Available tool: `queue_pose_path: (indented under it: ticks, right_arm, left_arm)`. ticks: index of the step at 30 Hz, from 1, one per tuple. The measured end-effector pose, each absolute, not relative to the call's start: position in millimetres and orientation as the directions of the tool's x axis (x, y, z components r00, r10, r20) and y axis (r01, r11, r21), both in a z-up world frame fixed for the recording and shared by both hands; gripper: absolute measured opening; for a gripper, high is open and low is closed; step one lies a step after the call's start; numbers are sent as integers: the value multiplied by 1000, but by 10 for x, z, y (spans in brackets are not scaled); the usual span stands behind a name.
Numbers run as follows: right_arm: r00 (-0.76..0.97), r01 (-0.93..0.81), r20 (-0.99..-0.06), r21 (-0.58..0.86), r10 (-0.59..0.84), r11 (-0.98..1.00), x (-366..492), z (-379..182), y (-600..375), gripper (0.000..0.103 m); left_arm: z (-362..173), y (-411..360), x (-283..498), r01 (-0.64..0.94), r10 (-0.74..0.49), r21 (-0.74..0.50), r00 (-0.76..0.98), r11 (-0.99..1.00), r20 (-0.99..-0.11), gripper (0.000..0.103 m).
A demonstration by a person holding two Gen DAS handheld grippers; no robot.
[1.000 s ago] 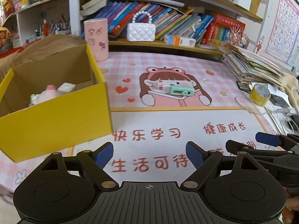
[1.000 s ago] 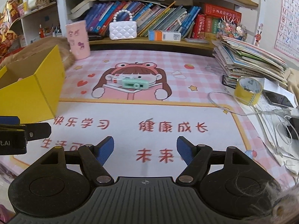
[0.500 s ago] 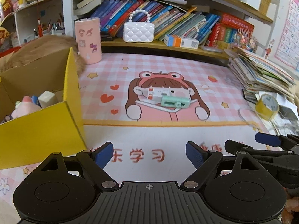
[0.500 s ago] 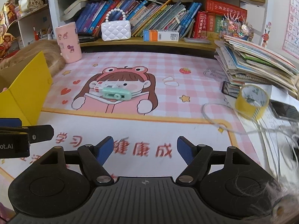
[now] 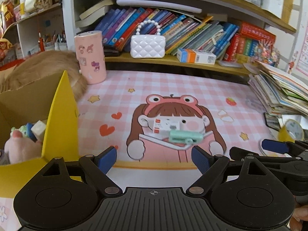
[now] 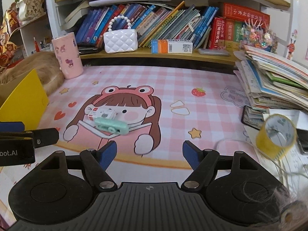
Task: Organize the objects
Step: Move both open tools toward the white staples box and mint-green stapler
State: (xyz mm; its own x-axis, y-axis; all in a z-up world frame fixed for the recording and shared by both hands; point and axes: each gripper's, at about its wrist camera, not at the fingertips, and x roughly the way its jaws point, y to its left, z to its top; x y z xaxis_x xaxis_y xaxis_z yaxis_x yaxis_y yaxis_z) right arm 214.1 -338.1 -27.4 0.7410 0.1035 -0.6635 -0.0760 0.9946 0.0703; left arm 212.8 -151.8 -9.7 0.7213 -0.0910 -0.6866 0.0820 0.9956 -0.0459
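Both grippers, left gripper (image 5: 154, 158) and right gripper (image 6: 149, 152), fingers released and empty, have closed in on the mint stapler (image 5: 185, 137) and white box (image 5: 167, 125) mid-surface, yellow box (image 5: 57, 119) at left edge.

Looks like a kid's study desk at home. There's a pink cartoon desk mat (image 5: 192, 88) across the middle, packed bookshelves (image 5: 173, 32) along the top, and a messy book pile (image 6: 273, 80) on the right.

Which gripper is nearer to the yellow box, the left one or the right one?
Left. The left gripper hangs just beside the yellow box, its near corner by the left finger. The right gripper is further away, beyond the left one.
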Motion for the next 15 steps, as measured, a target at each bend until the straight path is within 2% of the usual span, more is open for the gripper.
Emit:
queue_pose_path:
  ticks: [15]
  right_arm:
    - [696,-170,-691,104,194,980,2650,-570,-3125,73]
  left_arm:
    - [-9,-1429,2569,-7,-20,-36,733,999,-680,87]
